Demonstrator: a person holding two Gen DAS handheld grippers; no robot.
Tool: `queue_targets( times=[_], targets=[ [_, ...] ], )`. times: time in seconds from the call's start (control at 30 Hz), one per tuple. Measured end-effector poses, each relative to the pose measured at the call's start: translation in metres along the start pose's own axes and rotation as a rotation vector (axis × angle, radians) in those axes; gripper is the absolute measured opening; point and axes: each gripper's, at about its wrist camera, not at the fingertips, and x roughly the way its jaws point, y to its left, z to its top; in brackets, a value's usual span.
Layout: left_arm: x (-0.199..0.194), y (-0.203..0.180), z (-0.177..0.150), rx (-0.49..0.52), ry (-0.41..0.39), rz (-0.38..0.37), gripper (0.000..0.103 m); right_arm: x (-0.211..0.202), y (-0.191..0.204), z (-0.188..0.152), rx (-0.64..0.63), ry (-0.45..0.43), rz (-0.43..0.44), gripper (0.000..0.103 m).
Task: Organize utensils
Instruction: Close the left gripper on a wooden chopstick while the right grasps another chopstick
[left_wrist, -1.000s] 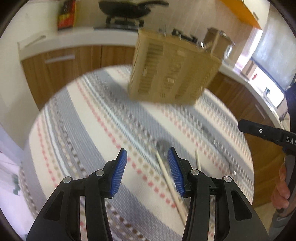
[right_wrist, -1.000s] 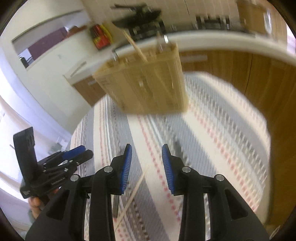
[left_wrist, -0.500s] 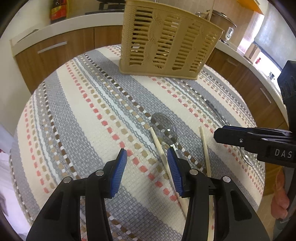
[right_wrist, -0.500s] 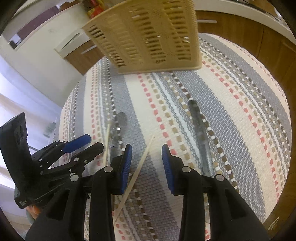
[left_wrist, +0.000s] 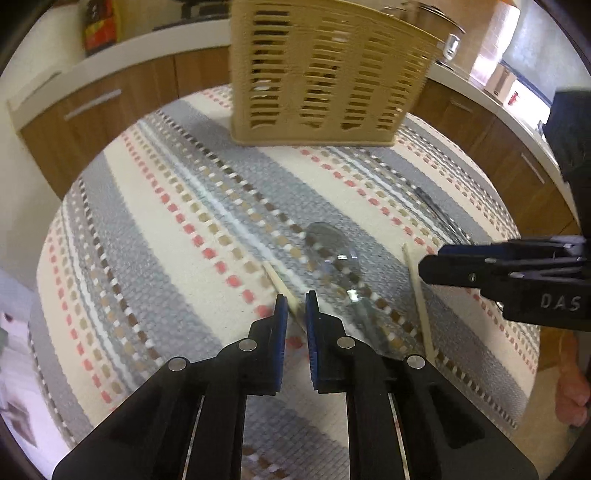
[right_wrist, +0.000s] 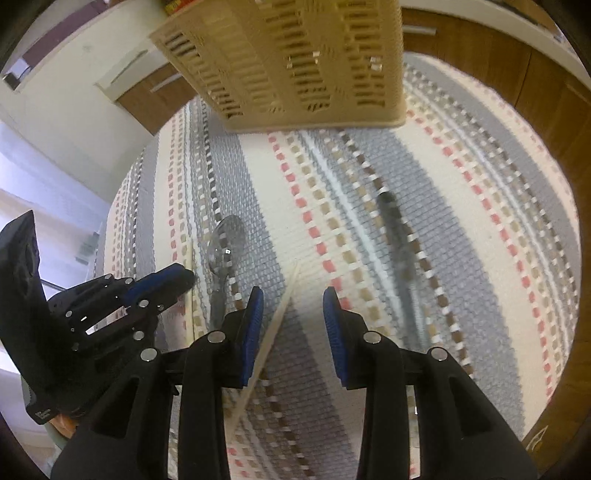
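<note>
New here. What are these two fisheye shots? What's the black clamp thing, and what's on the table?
There is no robot. A person holds a two-finger gripper in each hand, and each one has a camera looking along its fingers. One picture comes from the left gripper, the other from the right gripper. Each also glimpses the other gripper at its edge.

On the striped tablecloth lie a chopstick, a second chopstick, a metal spoon and another utensil too blurred to name. Behind them stands a beige slotted utensil basket.

The left gripper's jaws have just been closing and now pinch the first chopstick. The right gripper is open, with the second chopstick between its fingers, not gripped.
</note>
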Motion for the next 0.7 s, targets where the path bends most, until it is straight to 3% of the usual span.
queue_targets(
  times=[0.17,0.23,0.37,0.53,0.7],
  targets=[
    [-0.003,0.02,0.0,-0.004,0.014,0.002,0.009,0.013,0.011,0.004,-0.017,0.032,-0.048,0.025],
    [-0.005,0.021,0.0,0.034,0.023,0.005,0.009,0.019,0.021,0.005,-0.055,0.027,-0.089,0.022],
    [-0.004,0.011,-0.001,0.146,0.031,0.027,0.008,0.027,0.034,0.004,-0.127,0.035,-0.132,0.007],
    [-0.005,0.003,-0.005,0.246,0.059,-0.032,0.009,0.028,0.033,0.004,-0.155,0.06,-0.128,0.007],
    [-0.005,0.011,-0.001,0.192,0.086,-0.061,0.014,0.026,0.027,0.006,-0.138,0.101,-0.111,0.007]
  ],
)
